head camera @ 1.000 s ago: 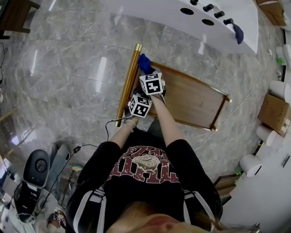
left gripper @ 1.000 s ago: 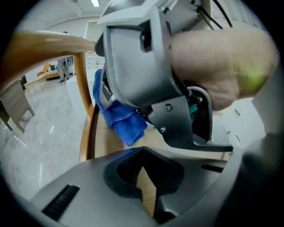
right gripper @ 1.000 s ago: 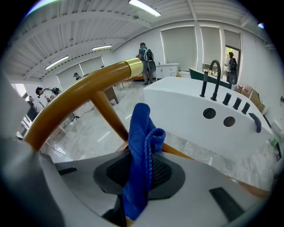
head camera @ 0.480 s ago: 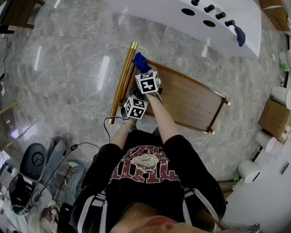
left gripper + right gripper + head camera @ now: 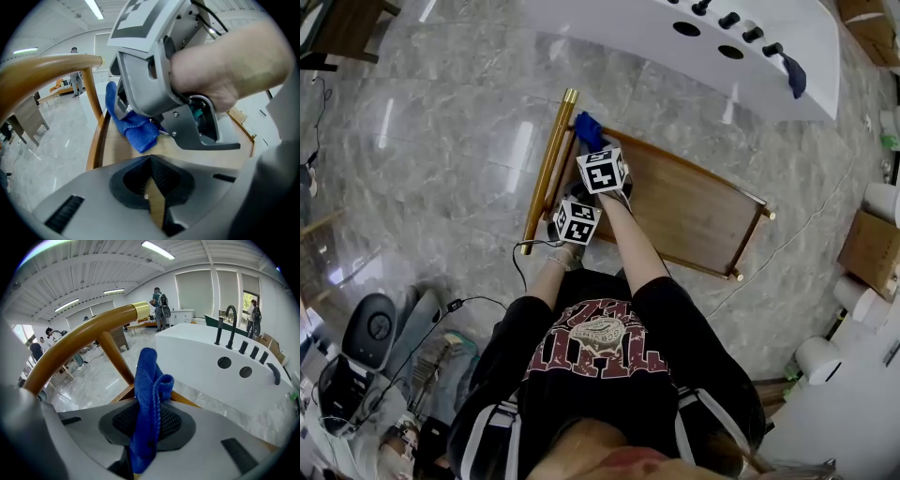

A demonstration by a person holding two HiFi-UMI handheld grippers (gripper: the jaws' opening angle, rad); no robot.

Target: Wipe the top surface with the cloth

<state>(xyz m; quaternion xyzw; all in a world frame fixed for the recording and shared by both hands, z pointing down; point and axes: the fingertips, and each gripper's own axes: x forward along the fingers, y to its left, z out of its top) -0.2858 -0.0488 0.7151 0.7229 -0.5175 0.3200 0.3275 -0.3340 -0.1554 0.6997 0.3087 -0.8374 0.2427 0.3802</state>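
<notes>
Marble floor (image 5: 441, 141), wooden top surface (image 5: 694, 211); right gripper (image 5: 147, 427) jaws clenched on cloth (image 5: 149, 380), left gripper (image 5: 151, 183) jaws together.

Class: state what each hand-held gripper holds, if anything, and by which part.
Right hand-held gripper: blue cloth, pinched along a bunched fold, one end poking out ahead. Left hand-held gripper: shut, nothing held.

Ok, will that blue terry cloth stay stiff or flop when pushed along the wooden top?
Probably floppy: the blue terry cloth folds over itself above the right gripper. It likely bunches rather than spreads, being pinched in one strip. Its looped pile should drag, not slide, on the wooden top.
</notes>
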